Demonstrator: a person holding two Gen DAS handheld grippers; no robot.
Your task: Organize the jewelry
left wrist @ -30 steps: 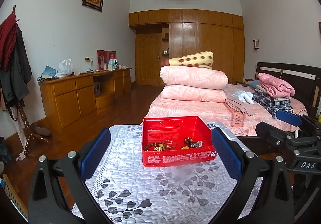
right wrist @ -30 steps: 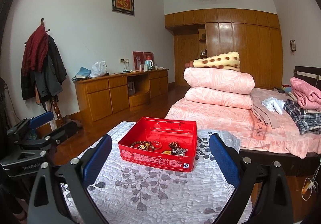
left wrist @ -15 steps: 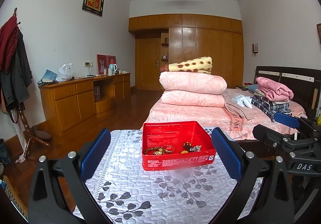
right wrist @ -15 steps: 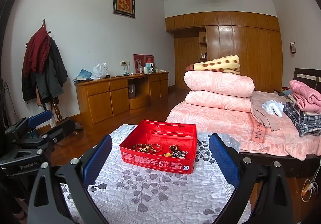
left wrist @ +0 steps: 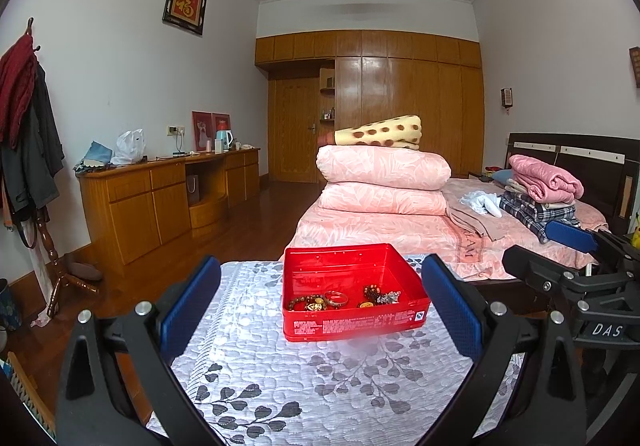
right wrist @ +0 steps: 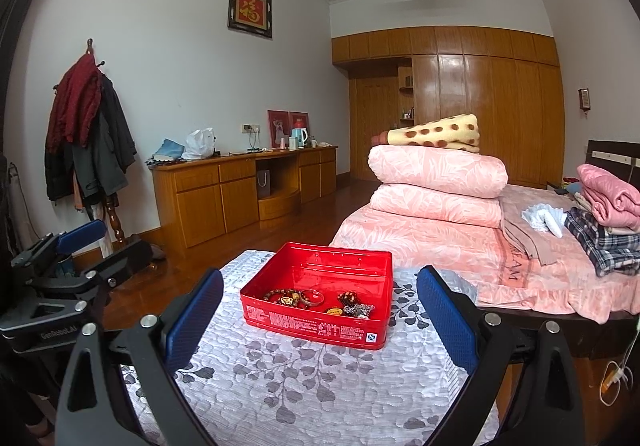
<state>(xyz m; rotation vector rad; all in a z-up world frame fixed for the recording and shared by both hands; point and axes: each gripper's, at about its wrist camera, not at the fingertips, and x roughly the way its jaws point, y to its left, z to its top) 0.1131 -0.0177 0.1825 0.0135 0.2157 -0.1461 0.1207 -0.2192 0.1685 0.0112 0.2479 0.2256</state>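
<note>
Left tongs (left wrist: 321, 304): spread wide, blue pads (left wrist: 191, 305) well apart, nothing pinched. Red tin (left wrist: 354, 292) at 12 o'clock ahead of the tips, framed between the two pads but apart from both. Right tongs (right wrist: 320, 312): likewise spread wide, empty, pads (right wrist: 447, 320) clear of the tin. From the right wrist view, tin at 12 o'clock, turned slightly so one corner points toward the tips. Right tongs visible at 3 o'clock in the left wrist view; left tongs at 9 o'clock in the right wrist view.

Inside the tin, against the near wall: beaded bracelet (left wrist: 304, 303) at the left, silver bangle (left wrist: 335, 298) just beside it, small cluster of dark and metallic pieces (left wrist: 380, 296) toward the right. Individual items in the cluster too small to separate.

Tin resting on the bench (left wrist: 320, 378), covered with a grey quilted cloth printed with leaf patterns. Beyond the bench at 12 to 2 o'clock: bed (left wrist: 384, 226) with folded pink quilts (left wrist: 382, 182). At 10 o'clock: wooden sideboard (left wrist: 160, 198) along the wall.
</note>
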